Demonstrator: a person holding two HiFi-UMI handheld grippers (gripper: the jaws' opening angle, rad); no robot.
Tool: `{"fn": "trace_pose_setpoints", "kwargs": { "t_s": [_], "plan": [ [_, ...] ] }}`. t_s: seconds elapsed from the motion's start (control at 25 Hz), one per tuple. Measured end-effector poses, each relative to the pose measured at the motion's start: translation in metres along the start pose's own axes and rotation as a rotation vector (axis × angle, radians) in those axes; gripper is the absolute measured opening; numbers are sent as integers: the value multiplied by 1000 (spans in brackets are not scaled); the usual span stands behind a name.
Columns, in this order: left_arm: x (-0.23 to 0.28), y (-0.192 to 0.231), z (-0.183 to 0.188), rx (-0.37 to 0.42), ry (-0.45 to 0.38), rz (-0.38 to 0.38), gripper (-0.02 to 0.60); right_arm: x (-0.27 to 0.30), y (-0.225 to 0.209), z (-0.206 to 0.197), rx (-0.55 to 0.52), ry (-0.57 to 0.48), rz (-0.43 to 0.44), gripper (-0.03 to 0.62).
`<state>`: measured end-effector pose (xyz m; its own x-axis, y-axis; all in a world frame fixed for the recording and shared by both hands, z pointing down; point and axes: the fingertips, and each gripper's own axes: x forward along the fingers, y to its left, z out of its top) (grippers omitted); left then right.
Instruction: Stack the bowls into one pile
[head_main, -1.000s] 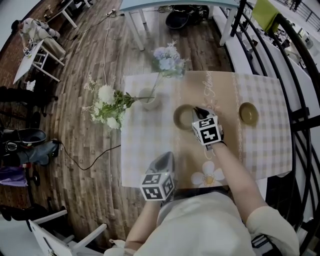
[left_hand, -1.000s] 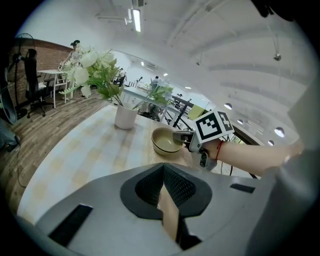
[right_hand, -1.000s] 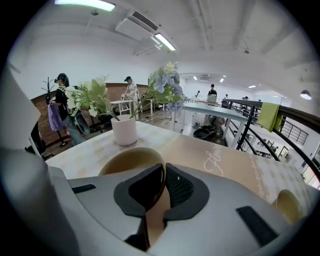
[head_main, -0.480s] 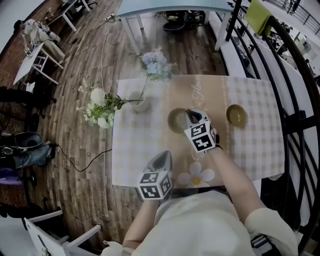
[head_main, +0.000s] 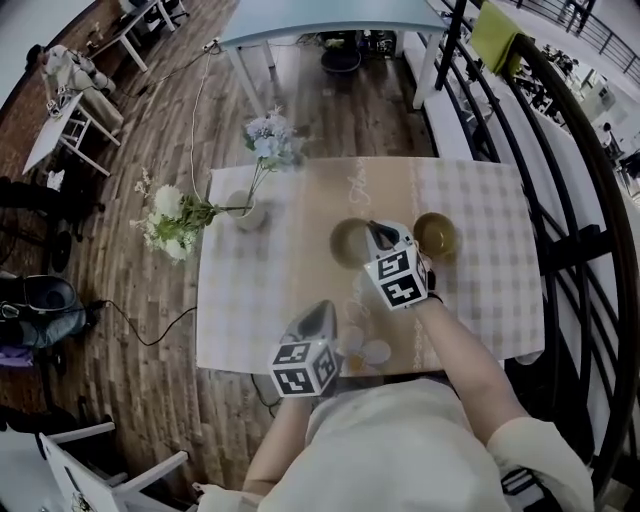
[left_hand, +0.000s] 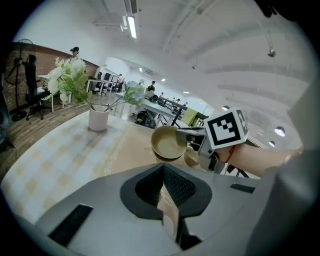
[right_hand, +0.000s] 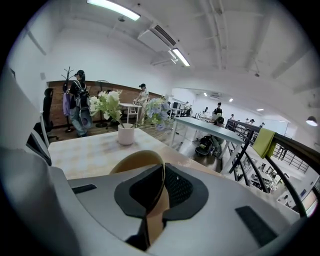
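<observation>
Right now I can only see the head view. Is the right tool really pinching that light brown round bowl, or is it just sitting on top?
Observer: It's pinching it. In the right gripper view, the right tool is shut on the rim of the light brown round bowl.
Operator: Is the bowl up in the air or on the table?
Observer: It looks like it's up in the air. The left gripper view shows it from the side, raised above the checked tablecloth and tipped so you can see inside it.
</observation>
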<state>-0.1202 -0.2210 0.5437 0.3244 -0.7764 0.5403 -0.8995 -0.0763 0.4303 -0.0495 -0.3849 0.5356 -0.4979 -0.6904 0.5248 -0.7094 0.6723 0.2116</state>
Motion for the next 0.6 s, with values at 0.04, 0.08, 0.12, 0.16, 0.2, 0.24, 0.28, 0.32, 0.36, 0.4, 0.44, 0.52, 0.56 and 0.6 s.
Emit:
{"fn": "trace_pose_setpoints", "kwargs": {
  "t_s": [0.04, 0.08, 0.12, 0.16, 0.2, 0.24, 0.28, 0.32, 0.36, 0.4, 0.44, 0.52, 0.56, 0.6],
  "plan": [
    [3, -5, 0, 3, -1, -2, 5, -3, -6, -2, 2, -1, -6, 12],
    [5, -9, 0, 6, -3, -4, 5, -6, -12, -4, 5, -2, -11, 12],
    [8, -13, 0, 9, -3, -5, 5, -8, -18, -6, 8, -3, -16, 12],
    [10, -17, 0, 11, -3, -7, 5, -10, -22, -8, 10, -4, -20, 12],
    [12, -21, 0, 14, -3, -9, 5, -12, -27, -9, 11, -5, -24, 12],
    [14, -24, 0, 17, -2, -12, 5, -14, -31, -11, 13, -7, -29, 12],
    [16, -27, 0, 22, -2, -13, 5, -16, -36, -12, 15, -9, -33, 12],
    [18, -30, -1, 26, -1, -15, 5, -18, -40, -14, 19, -10, -38, 12],
    [20, -33, -1, 30, -1, -16, 5, -20, -44, -16, 22, -11, -42, 12],
    [22, -35, -1, 33, 0, -17, 5, -22, -47, -18, 26, -11, -46, 12],
    [24, -38, -2, 35, 0, -19, 5, -24, -51, -21, 29, -9, -50, 12],
    [28, -44, -4, 37, 2, -21, 5, -27, -60, -27, 36, -6, -58, 12],
    [30, -47, -5, 38, 3, -22, 5, -29, -65, -30, 40, -5, -62, 12],
    [32, -51, -6, 39, 4, -22, 5, -31, -70, -32, 44, -5, -65, 12]
  ]
}}
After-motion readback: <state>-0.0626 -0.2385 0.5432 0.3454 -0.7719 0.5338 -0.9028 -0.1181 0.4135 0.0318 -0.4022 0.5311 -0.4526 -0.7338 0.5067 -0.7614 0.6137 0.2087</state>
